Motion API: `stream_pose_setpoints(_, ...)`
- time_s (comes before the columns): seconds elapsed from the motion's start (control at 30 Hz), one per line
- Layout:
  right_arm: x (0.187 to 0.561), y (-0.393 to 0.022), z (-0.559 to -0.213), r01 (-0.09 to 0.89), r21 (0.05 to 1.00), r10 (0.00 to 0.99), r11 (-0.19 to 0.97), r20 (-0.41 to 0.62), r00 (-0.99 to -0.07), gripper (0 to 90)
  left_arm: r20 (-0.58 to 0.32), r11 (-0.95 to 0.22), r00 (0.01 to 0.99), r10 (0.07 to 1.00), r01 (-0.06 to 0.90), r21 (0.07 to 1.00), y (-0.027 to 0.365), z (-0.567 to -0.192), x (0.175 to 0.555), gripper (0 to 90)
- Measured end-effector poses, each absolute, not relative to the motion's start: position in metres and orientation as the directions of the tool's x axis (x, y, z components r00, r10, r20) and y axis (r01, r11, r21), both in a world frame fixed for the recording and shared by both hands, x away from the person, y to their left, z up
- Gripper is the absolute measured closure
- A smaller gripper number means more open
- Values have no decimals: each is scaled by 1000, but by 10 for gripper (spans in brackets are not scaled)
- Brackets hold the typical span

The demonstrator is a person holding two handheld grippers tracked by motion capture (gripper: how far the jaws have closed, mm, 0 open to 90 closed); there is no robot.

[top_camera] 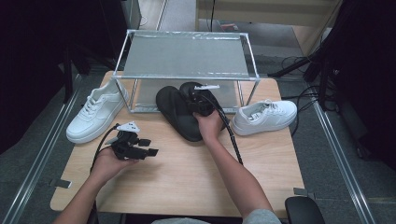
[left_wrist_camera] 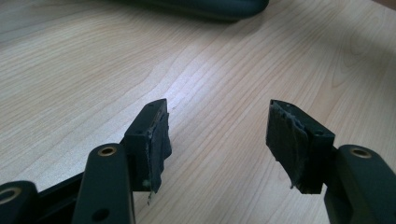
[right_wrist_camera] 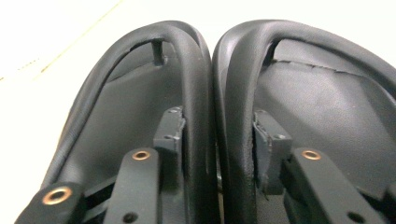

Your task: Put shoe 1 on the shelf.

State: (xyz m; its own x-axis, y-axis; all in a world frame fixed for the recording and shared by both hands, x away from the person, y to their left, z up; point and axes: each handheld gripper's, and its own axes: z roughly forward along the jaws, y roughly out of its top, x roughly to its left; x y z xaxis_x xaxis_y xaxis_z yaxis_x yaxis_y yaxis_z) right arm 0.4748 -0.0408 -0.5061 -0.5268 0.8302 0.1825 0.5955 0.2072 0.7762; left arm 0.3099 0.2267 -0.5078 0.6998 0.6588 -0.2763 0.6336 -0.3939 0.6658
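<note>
The right tool point(top_camera: 200, 99) is reaching into a pair of black slippers point(top_camera: 180, 114) that are lying side by side on the tabletop point(top_camera: 187, 177), just in front of a metal-framed rack point(top_camera: 187, 53). In the right gripper view its jaws are straddling the two adjoining inner straps, one jaw inside each slipper; the left slipper point(right_wrist_camera: 126, 107) and the right slipper point(right_wrist_camera: 327, 107) are touching along those straps. The pads are sitting against or just beside the straps, and whether they are actually pressing is hard to make out, so the grip cannot be told. From above, the hand and tool are covering the slippers' middle, and the far toe ends are sitting in the rack's shadow.

The left tool point(top_camera: 140, 150) is resting in the person's left hand low over bare tabletop, well apart from the slippers; its jaws are standing spread with nothing between them, as the left gripper view point(left_wrist_camera: 217, 140) is showing, where a dark slipper edge point(left_wrist_camera: 210, 7) is cut off at the top.

A white sneaker point(top_camera: 95, 116) is lying left of the rack and another sneaker point(top_camera: 265, 116) right of it.
</note>
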Motion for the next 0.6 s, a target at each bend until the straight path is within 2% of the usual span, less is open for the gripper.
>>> stream_pose_setpoints(0.13, 472, -42, -500, 575, 789, 828, 216, 164, -536, 545, -273, -392, 697, 663, 633, 667, 227, -506, 310, 417)
stream_pose_setpoints(0.23, 468, -46, -495, 570, 792, 822, 221, 164, -546, 542, -279, -386, 695, 662, 636, 668, 228, -504, 311, 461)
stream_pose_setpoints(0.27, 466, -48, -493, 567, 794, 819, 220, 165, -550, 542, -287, -383, 692, 663, 642, 664, 228, -502, 311, 512)
stream_pose_setpoints(0.37, 457, -54, -489, 551, 805, 810, 221, 163, -563, 545, -318, -367, 708, 631, 633, 682, 228, -490, 309, 789)
stream_pose_setpoints(0.4, 453, -56, -488, 541, 812, 806, 217, 164, -569, 552, -306, -362, 719, 624, 613, 702, 227, -484, 308, 830)
stream_pose_setpoints(0.47, 445, -59, -486, 537, 811, 798, 231, 157, -581, 556, -288, -360, 737, 611, 583, 729, 224, -474, 307, 879)
stream_pose_setpoints(0.6, 431, -65, -482, 522, 814, 774, 254, 152, -614, 576, -278, -364, 743, 609, 574, 734, 219, -463, 316, 890)
